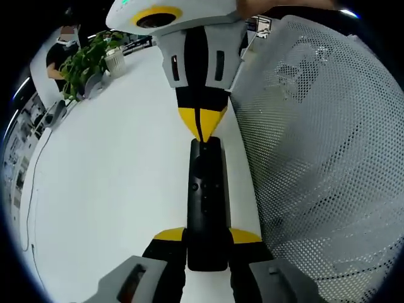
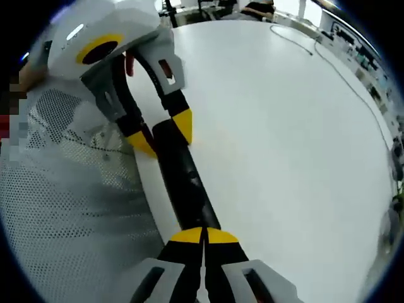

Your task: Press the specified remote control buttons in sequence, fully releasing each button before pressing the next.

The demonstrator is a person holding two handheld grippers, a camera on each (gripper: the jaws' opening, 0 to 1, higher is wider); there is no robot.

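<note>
A white tabletop (image 1: 113, 183) was recorded, with a potted plant (image 1: 85, 60) at its far edge and a cable (image 2: 341, 69) trailing across it. White perforated mesh fabric (image 1: 328, 164) was seen beside the table's edge. The black remote control (image 1: 206, 202) lay lengthwise near that edge, pinched at one end by the left gripper (image 1: 206, 237). The right gripper (image 2: 203, 237), jaws pressed together, was set on the other end. Button markings could not be made out.

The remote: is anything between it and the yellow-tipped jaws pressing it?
Nothing visible. The right gripper, jaws shut, already rests its tips on the far end of the remote, while the left gripper clamps the near end above the table.
</note>
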